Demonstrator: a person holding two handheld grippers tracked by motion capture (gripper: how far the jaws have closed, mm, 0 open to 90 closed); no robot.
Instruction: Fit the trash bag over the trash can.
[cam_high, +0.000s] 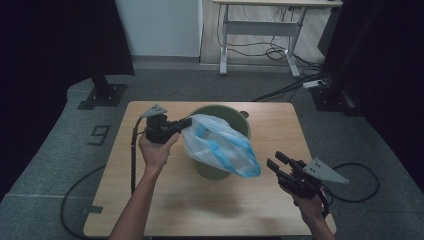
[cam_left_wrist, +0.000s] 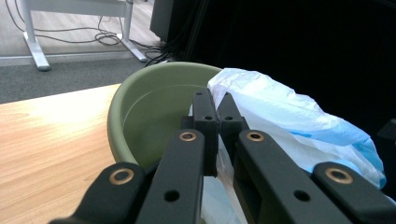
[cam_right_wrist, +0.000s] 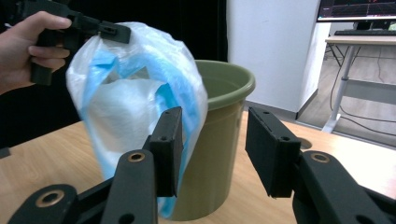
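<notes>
My left tool (cam_high: 186, 122) is clamped on the top edge of the white-and-blue plastic bag (cam_high: 220, 145), holding it up at the centre of the high view. The bag drapes over the near rim of the green bucket (cam_high: 235, 114) and hangs down its front. The bucket stands upright in the middle of the bench (cam_high: 150, 200). My right tool (cam_high: 277, 161), at the lower right of that view, is apart from the bag, its jaws spread with nothing between them.
</notes>
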